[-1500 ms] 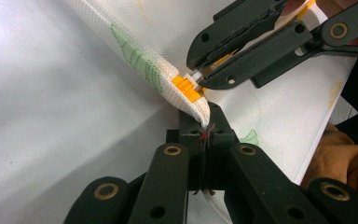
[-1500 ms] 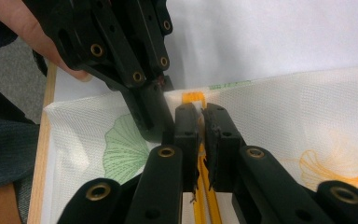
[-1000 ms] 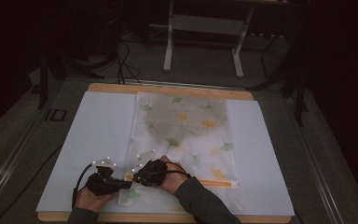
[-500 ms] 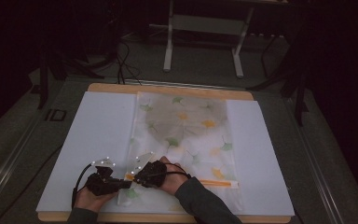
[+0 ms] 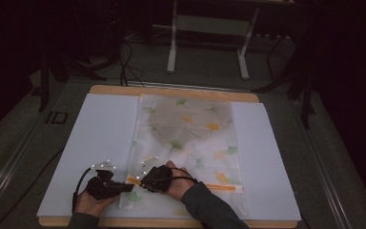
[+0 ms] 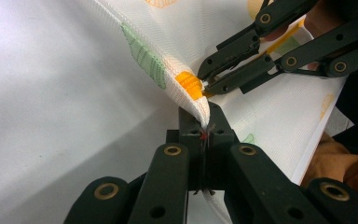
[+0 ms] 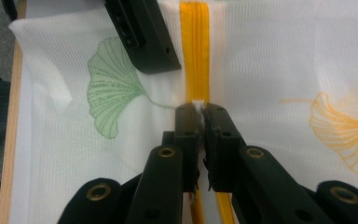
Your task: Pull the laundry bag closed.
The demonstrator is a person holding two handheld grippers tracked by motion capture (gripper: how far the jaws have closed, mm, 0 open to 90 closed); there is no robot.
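Observation:
A white mesh bag [image 5: 186, 133] printed with green and orange leaves lies flat on the white mat. An orange zipper [image 7: 195, 46] runs along its near edge. My right gripper [image 7: 198, 109] is shut on the small white zipper pull [image 7: 198, 101]. My left gripper [image 6: 204, 128] is shut on a raised fold of the mesh [image 6: 168, 51] beside the zipper's orange end [image 6: 189, 84]. In the high view both grippers, left [image 5: 128, 187] and right [image 5: 140, 183], meet tip to tip at the bag's near left corner.
The white mat [image 5: 100, 129] covers a wooden table whose edge [image 5: 171, 222] shows at the front. A white metal frame [image 5: 205, 43] and cables [image 5: 124, 62] stand on the dark floor behind the table.

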